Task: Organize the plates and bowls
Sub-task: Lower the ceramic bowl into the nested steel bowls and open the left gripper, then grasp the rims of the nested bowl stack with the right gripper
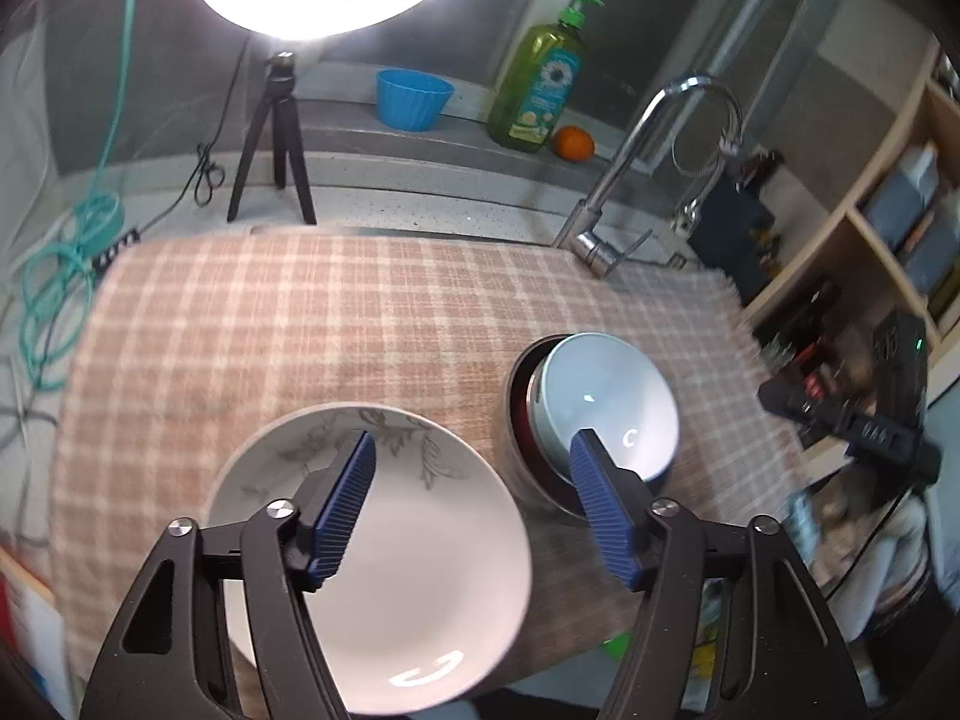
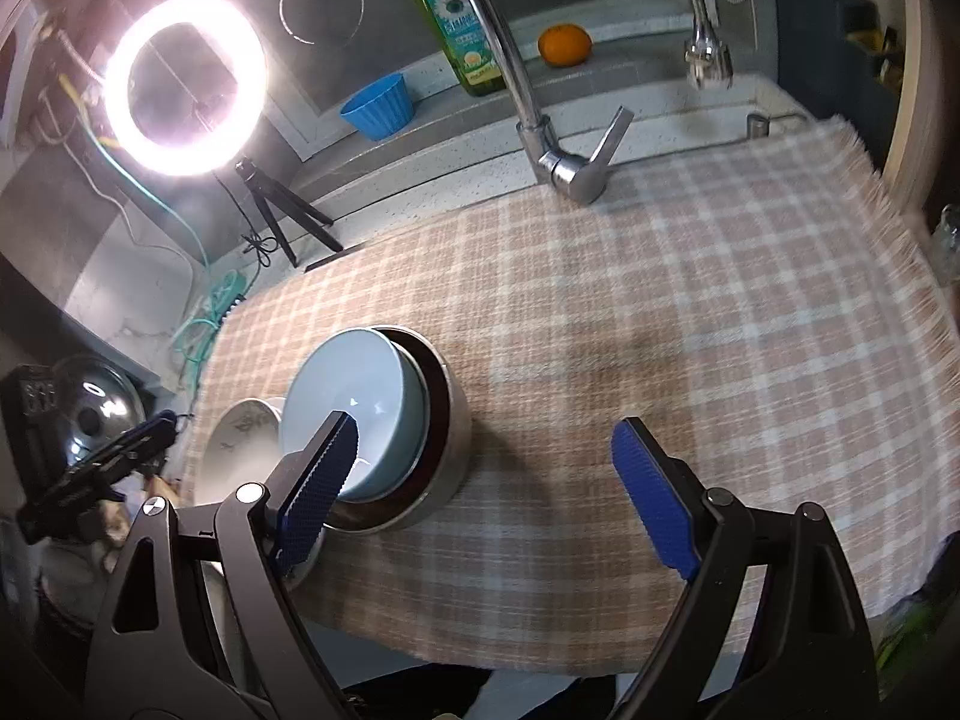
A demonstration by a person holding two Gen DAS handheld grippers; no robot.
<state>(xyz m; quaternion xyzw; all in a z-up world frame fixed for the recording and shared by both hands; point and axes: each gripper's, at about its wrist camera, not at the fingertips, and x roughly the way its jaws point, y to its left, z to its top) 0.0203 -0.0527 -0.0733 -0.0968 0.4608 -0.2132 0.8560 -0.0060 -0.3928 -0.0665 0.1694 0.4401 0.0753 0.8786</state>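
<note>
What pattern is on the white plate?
A grey leaf-and-branch print along the plate's far rim; clearest in the left wrist view.

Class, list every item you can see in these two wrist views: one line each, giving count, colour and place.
Plate: 1, white with grey leaf print, near-left on cloth.
Blue bowl: 1, pale blue, tilted inside metal bowl.
Metal bowl: 1, silver, beside plate.
Cloth: 1, pink-white check, over counter.
Faucet: 1, chrome, behind cloth.
Soap bottle: 1, green, ledge.
Orange: 1, ledge.
Tub: 1, blue, ledge.
Ring light: 1, lit, tripod.
Left gripper: open, over plate.
Right gripper: open, beside bowls.
</note>
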